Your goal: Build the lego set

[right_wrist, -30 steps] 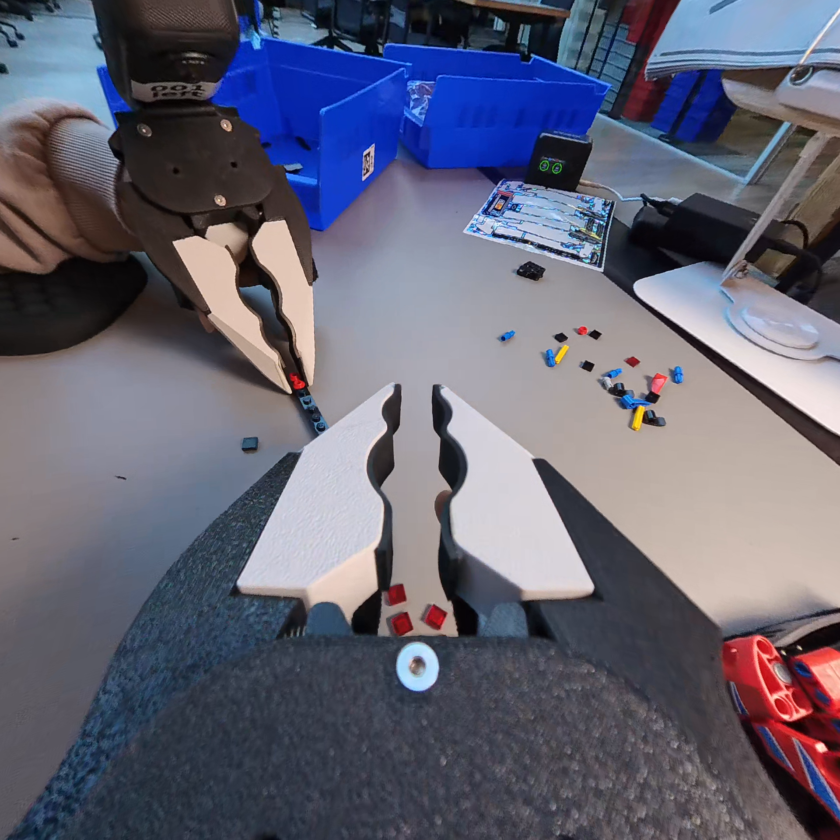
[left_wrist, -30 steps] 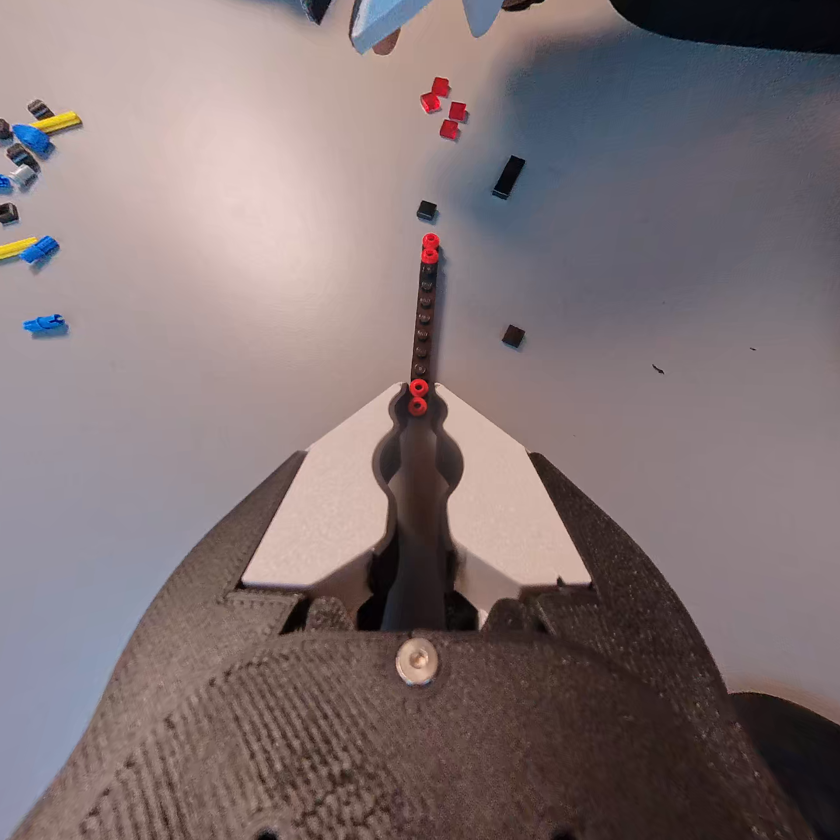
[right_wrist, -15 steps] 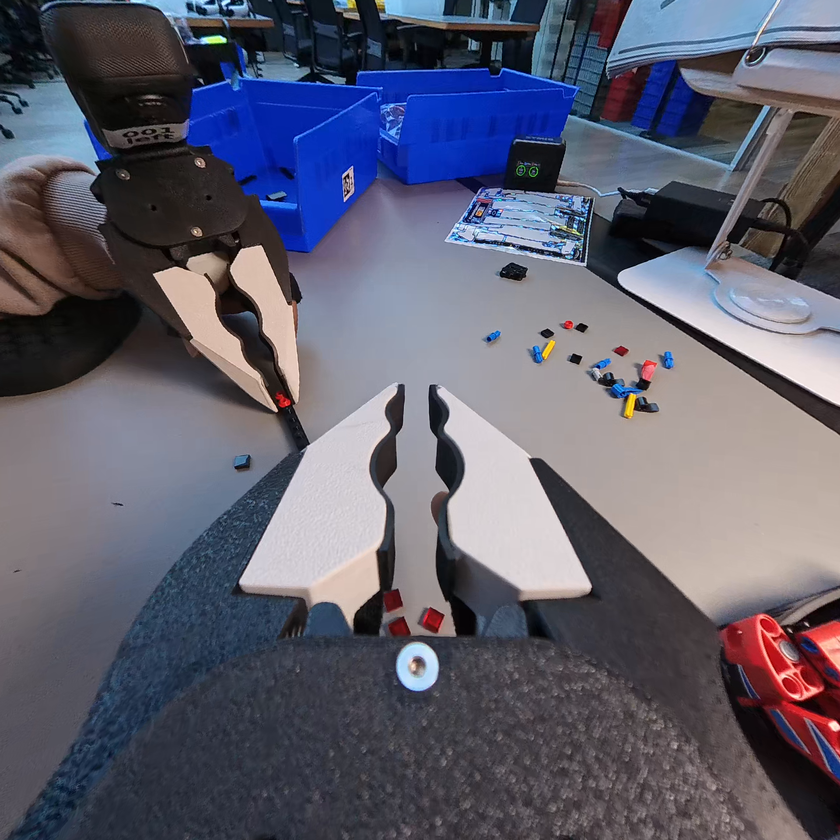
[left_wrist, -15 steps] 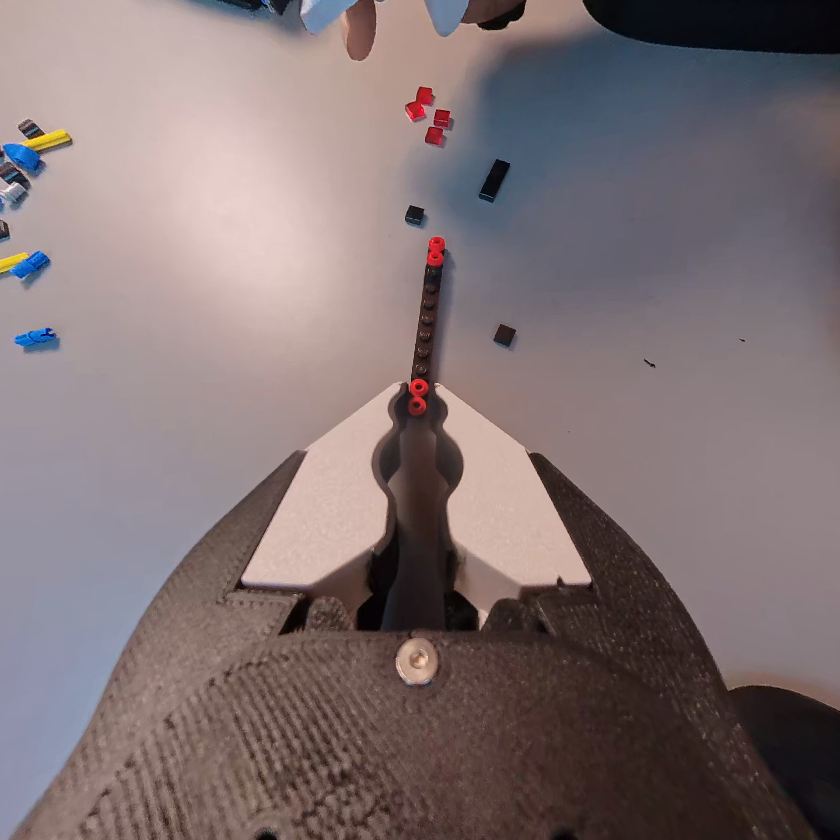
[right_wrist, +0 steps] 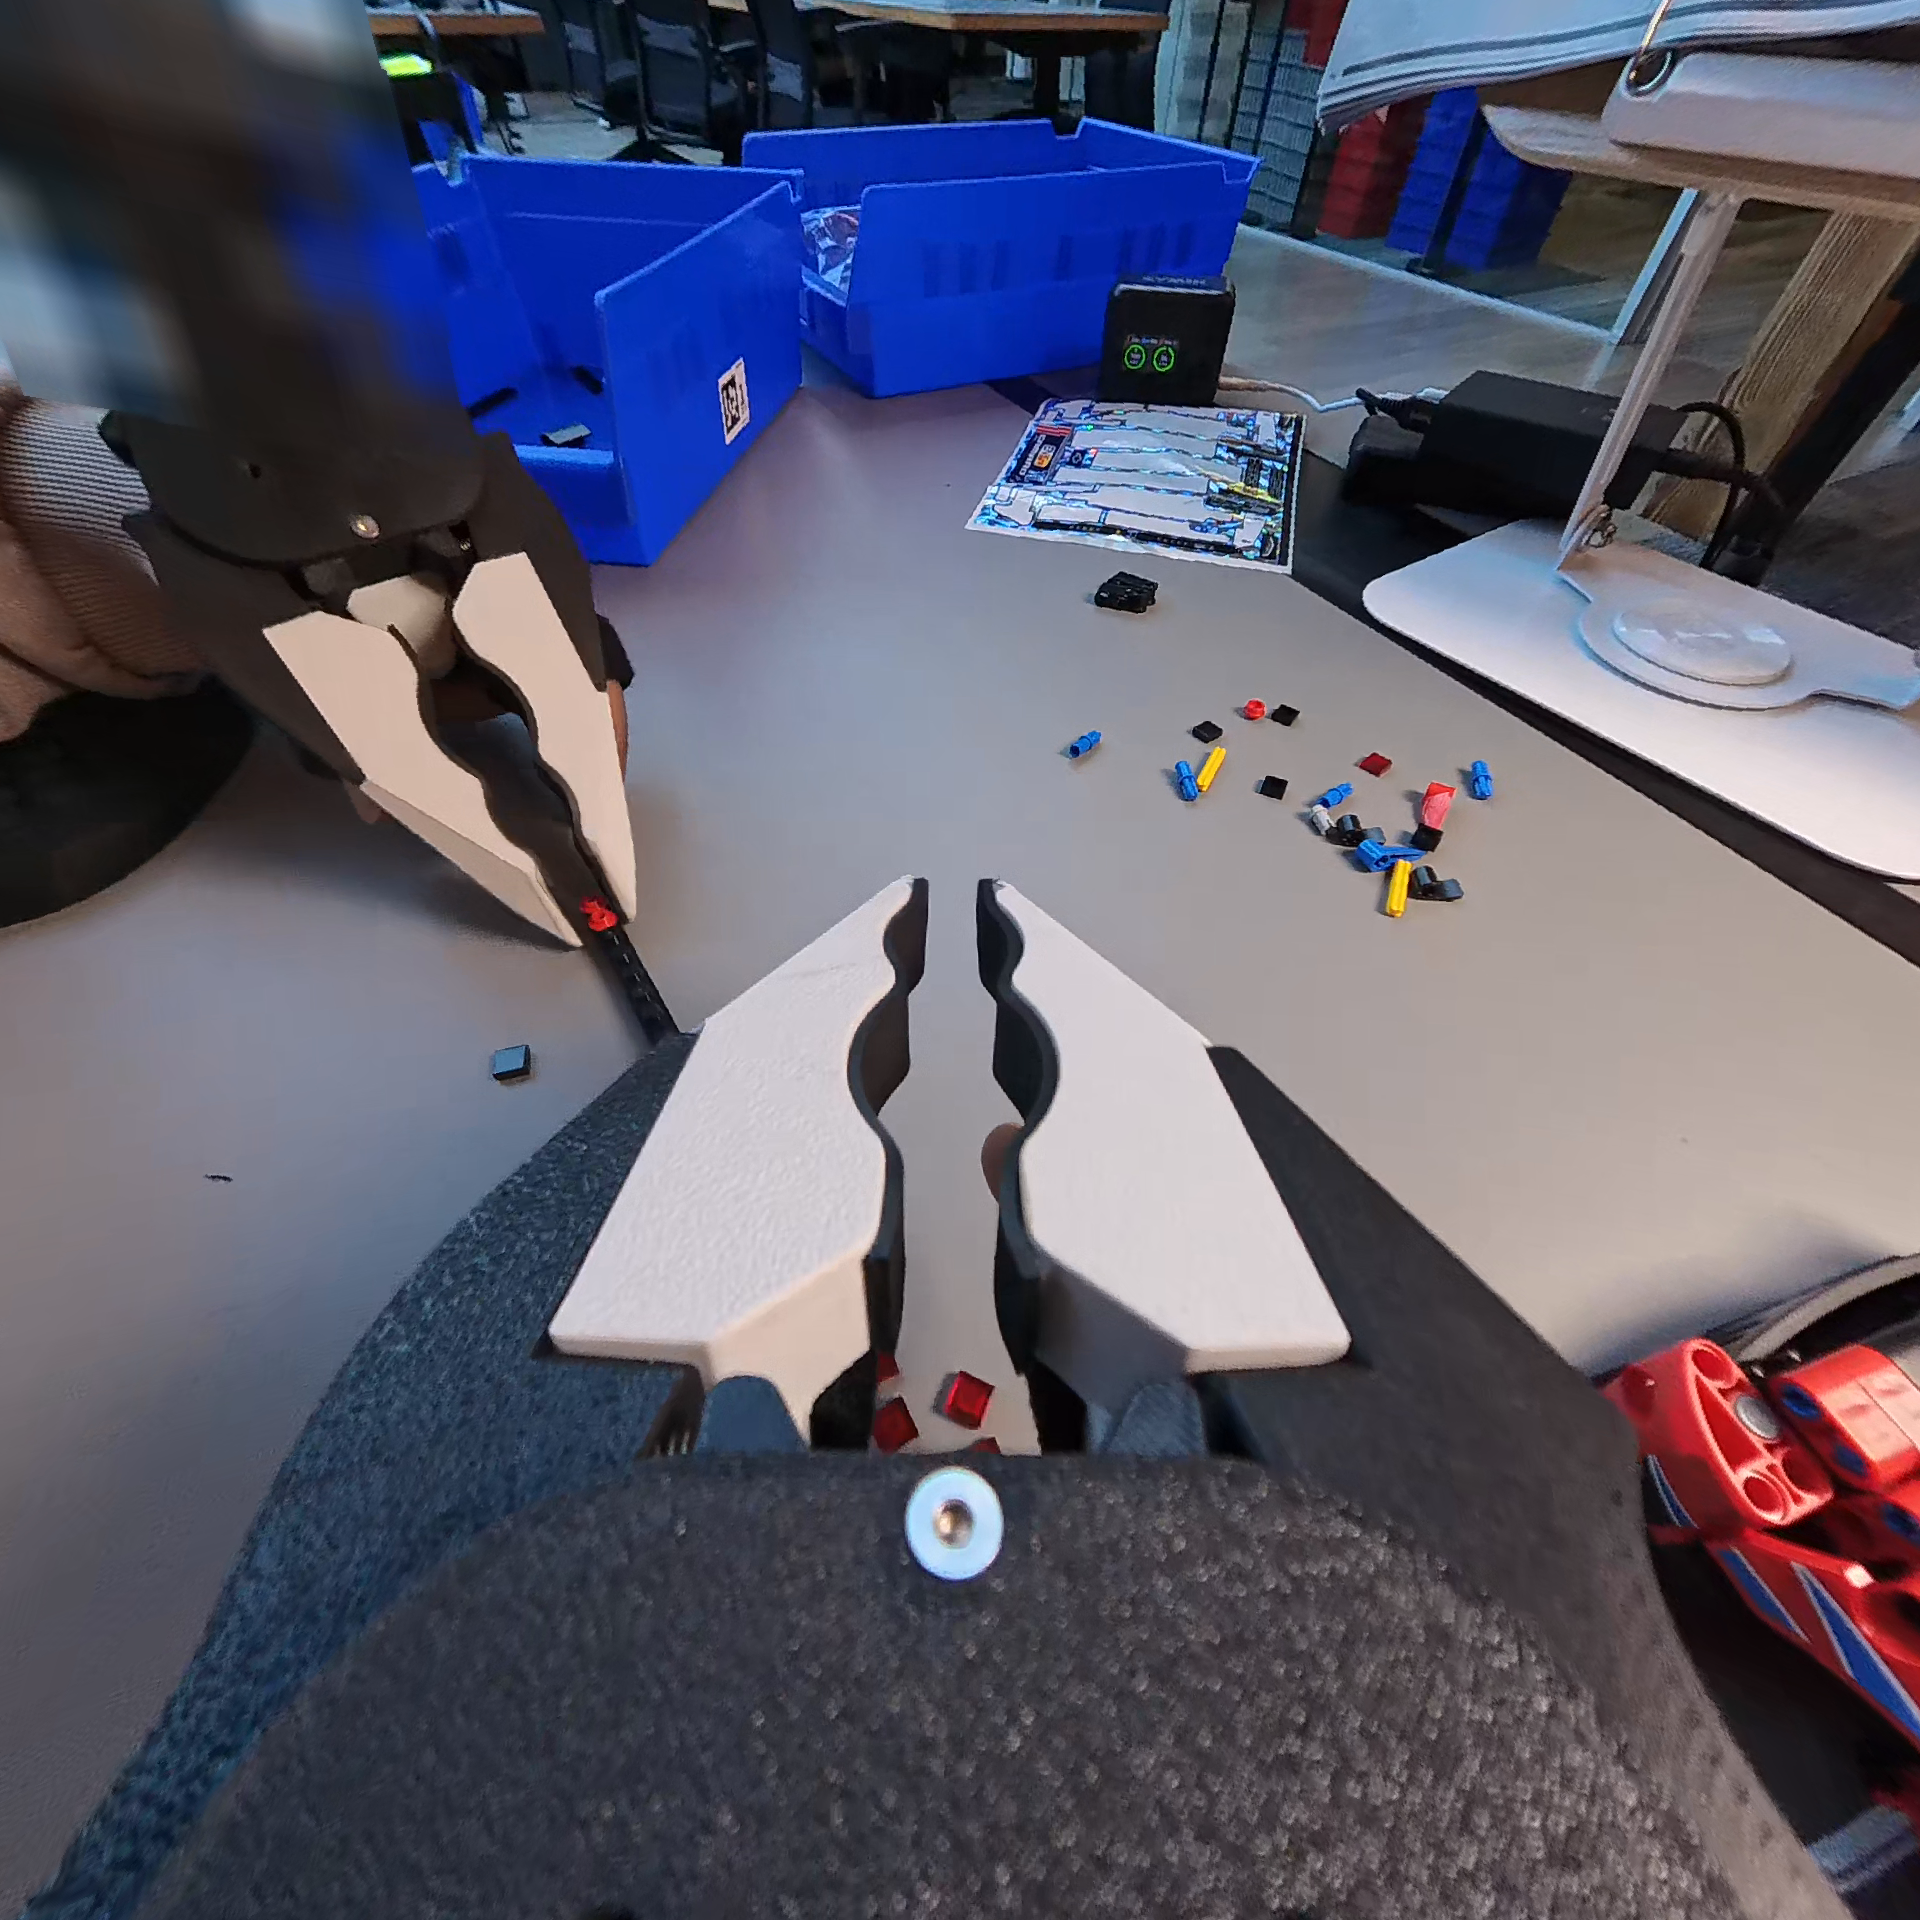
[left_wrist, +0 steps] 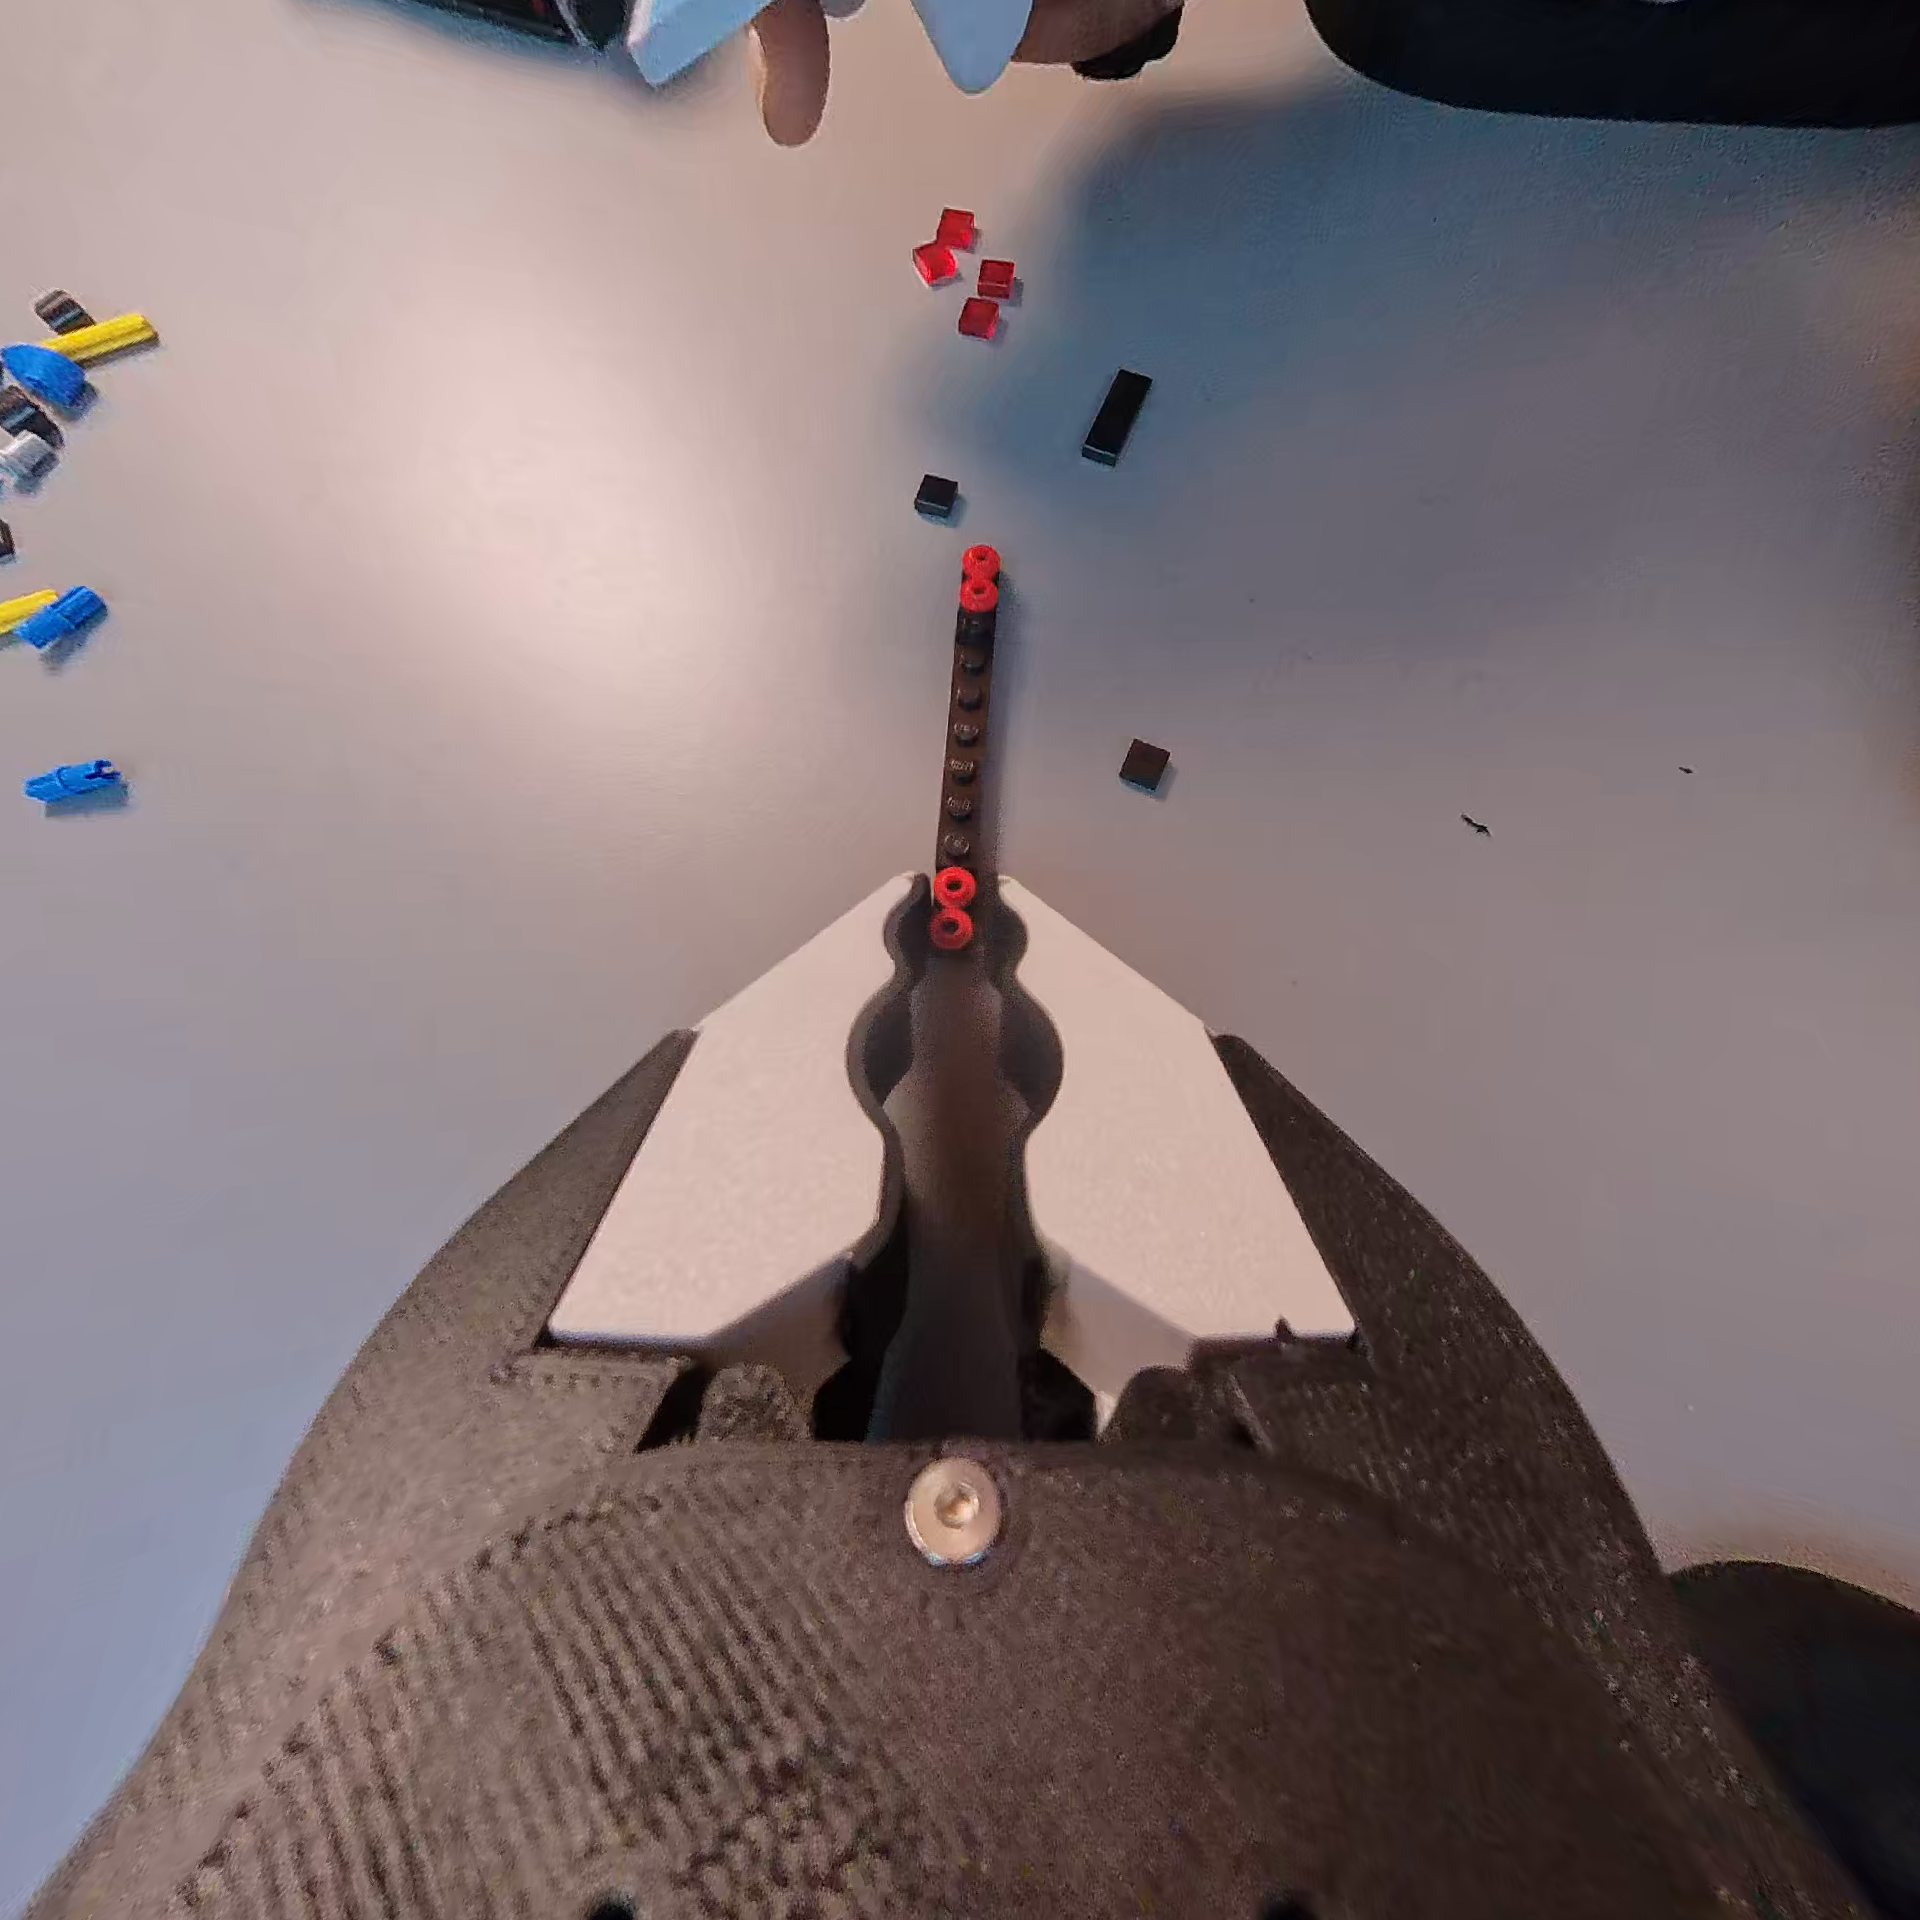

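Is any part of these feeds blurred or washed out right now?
Right wrist view: the left gripper is sharp at its fingertips, but its upper body smears into blur top left. Left wrist view: soft glare on the table; the black plate stays crisp.

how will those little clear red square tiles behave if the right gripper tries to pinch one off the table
The red tiles look flat and glossy, so they will probably slide rather than roll. They lie low on the table, so the right gripper may struggle to catch their edges.
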A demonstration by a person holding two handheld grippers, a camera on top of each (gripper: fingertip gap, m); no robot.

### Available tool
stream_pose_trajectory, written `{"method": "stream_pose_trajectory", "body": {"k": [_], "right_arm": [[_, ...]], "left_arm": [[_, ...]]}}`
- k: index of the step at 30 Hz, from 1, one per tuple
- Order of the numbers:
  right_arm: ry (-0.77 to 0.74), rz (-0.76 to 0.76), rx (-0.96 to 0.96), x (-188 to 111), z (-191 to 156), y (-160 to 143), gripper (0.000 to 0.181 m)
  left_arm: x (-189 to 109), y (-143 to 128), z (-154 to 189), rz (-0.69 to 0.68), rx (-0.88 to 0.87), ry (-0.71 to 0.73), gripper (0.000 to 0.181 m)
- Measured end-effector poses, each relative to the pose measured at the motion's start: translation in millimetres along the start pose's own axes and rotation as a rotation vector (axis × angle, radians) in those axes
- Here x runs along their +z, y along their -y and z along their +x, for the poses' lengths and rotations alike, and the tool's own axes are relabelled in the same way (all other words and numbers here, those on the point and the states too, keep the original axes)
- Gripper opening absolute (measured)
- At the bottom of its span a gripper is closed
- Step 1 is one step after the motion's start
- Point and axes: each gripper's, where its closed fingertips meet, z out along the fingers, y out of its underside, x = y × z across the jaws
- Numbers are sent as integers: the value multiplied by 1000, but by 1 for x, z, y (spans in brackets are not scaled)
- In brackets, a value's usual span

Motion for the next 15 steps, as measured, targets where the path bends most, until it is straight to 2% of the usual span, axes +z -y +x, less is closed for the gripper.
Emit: {"method": "stream_pose_trajectory", "body": {"k": [8, 10, 12, 15], "right_arm": [[-27, 20, 9, -4, 5, 5, 6], [-35, 27, 12, -5, 7, 6, 6], [-40, 33, 15, -6, 8, 8, 6], [-47, 39, 17, -6, 9, 9, 6]], "left_arm": [[0, 0, -1, 2, 9, 11, 6], [-1, 4, -1, 27, 1, 7, 10], [-6, 15, -2, 97, -27, -1, 19], [-26, 43, -26, 294, -90, 106, 29]]}}
